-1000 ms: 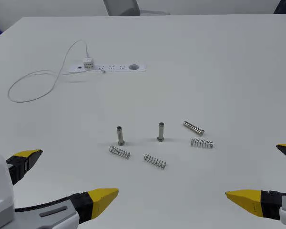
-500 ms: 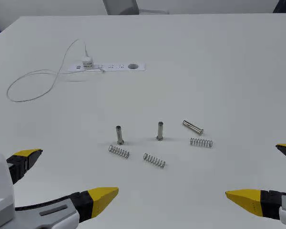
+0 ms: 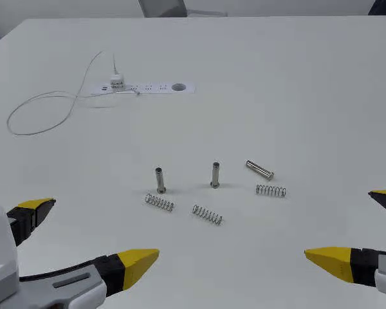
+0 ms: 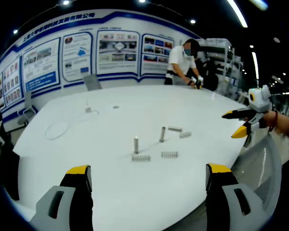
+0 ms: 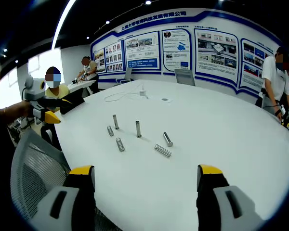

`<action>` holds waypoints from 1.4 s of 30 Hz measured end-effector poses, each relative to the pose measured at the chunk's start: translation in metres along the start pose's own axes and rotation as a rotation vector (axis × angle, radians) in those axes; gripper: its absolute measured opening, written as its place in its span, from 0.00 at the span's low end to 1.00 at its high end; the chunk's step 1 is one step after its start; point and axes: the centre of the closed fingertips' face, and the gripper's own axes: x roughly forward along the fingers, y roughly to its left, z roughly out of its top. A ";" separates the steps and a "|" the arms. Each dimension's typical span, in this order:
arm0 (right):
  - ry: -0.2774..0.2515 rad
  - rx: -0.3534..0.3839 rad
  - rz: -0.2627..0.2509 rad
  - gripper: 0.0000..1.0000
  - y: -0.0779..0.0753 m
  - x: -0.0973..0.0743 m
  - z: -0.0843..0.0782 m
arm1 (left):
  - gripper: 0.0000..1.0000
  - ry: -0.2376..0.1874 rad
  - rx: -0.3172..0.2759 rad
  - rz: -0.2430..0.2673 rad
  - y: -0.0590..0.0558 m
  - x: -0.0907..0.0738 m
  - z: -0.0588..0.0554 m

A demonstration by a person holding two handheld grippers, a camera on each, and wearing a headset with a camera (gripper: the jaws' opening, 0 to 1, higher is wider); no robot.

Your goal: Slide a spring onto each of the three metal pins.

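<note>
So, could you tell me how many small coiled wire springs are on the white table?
3, all loose: the left spring by the left upright metal pin, the middle spring before the middle upright pin, the right spring beside the toppled pin. None seems hidden.

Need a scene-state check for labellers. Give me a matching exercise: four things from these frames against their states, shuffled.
Things:
1. rightmost metal pin
2. middle metal pin
3. power strip
4. left gripper

States:
A. open, holding nothing
B. lying on its side
C. farthest from the grippers
D. standing upright

Pairs: 1-B; 2-D; 3-C; 4-A
</note>
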 end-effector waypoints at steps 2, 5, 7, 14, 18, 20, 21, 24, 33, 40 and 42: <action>0.002 0.001 0.000 0.87 -0.001 0.001 0.001 | 1.00 -0.001 0.000 0.002 0.000 0.000 0.000; 0.005 0.000 0.000 0.85 -0.005 0.004 0.002 | 1.00 -0.002 0.000 0.002 0.000 0.000 0.000; 0.008 -0.002 -0.003 0.84 -0.008 0.006 0.003 | 1.00 -0.003 0.001 0.002 0.000 0.001 0.000; 0.005 0.000 0.001 0.82 -0.018 0.016 0.011 | 1.00 -0.003 0.002 0.000 -0.002 0.002 -0.001; 0.009 -0.006 0.001 0.79 -0.025 0.023 0.014 | 1.00 -0.002 0.001 -0.002 -0.002 0.002 -0.002; 0.015 -0.013 -0.004 0.77 -0.029 0.026 0.015 | 1.00 0.001 0.001 -0.003 -0.003 0.003 -0.002; 0.016 -0.016 -0.003 0.75 -0.030 0.027 0.016 | 0.99 0.003 0.001 -0.003 -0.003 0.003 -0.003; 0.014 -0.020 0.000 0.72 -0.035 0.032 0.019 | 0.99 0.005 0.001 -0.005 -0.003 0.003 -0.004; 0.035 -0.045 0.008 0.62 -0.046 0.053 0.027 | 0.98 0.005 -0.003 -0.005 -0.001 0.005 -0.006; 0.058 -0.074 0.030 0.57 -0.047 0.073 0.033 | 0.98 0.007 -0.004 -0.007 -0.001 0.007 -0.008; 0.061 -0.076 0.033 0.56 -0.049 0.078 0.033 | 0.97 0.005 -0.005 -0.007 -0.001 0.007 -0.008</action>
